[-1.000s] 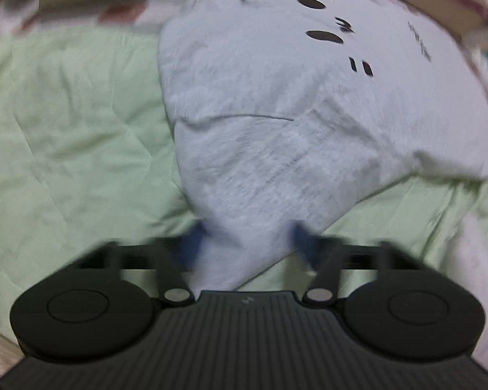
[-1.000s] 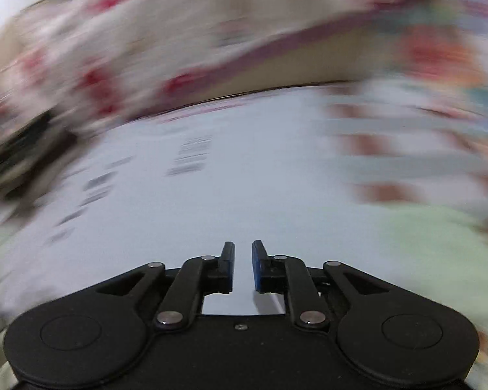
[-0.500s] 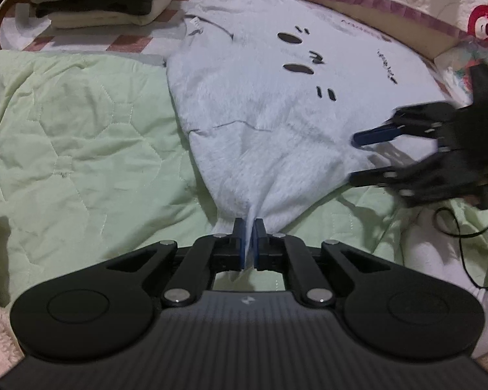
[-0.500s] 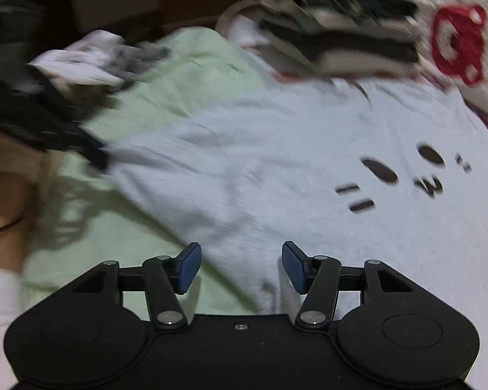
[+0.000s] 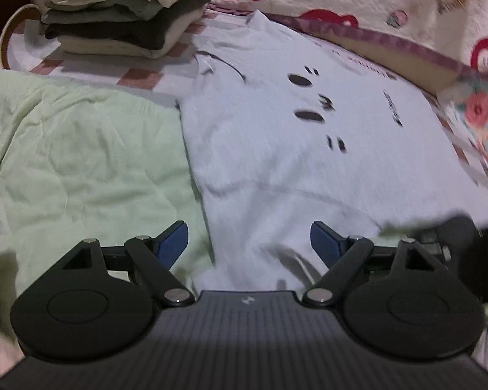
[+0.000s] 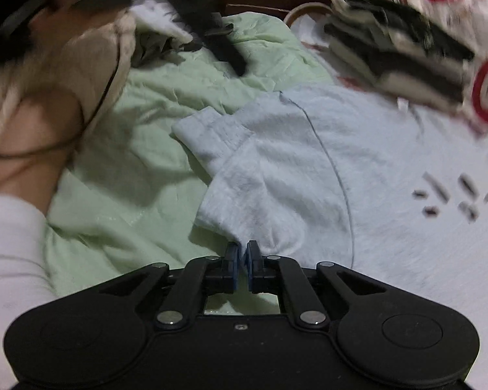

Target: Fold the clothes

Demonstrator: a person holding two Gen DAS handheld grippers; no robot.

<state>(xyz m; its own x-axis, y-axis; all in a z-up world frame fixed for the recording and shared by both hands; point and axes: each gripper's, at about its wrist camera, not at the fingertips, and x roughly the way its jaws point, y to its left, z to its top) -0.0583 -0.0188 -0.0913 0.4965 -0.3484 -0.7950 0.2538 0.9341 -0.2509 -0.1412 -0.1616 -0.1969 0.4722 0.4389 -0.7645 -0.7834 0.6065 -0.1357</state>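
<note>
A pale blue-white T-shirt (image 5: 286,149) with black face-like marks lies spread over the bed, front up. My left gripper (image 5: 249,243) hovers wide open over the shirt's near edge, with cloth between its blue pads but not pinched. In the right wrist view the same T-shirt (image 6: 390,169) shows a sleeve folded in toward its body. My right gripper (image 6: 243,258) is shut on the edge of that sleeve fold. The right gripper's dark body (image 5: 462,243) shows blurred at the left wrist view's right edge.
A light green quilt (image 5: 81,169) covers the bed left of the shirt. A stack of folded clothes (image 5: 120,16) stands at the far left corner. A quilt with red bear print (image 5: 374,3) lines the back. A person (image 6: 32,104) in a beige top sits close at left.
My left gripper has let go of the shirt's edge and stands open. My right gripper, open half a second ago, has shut on the sleeve fold.
</note>
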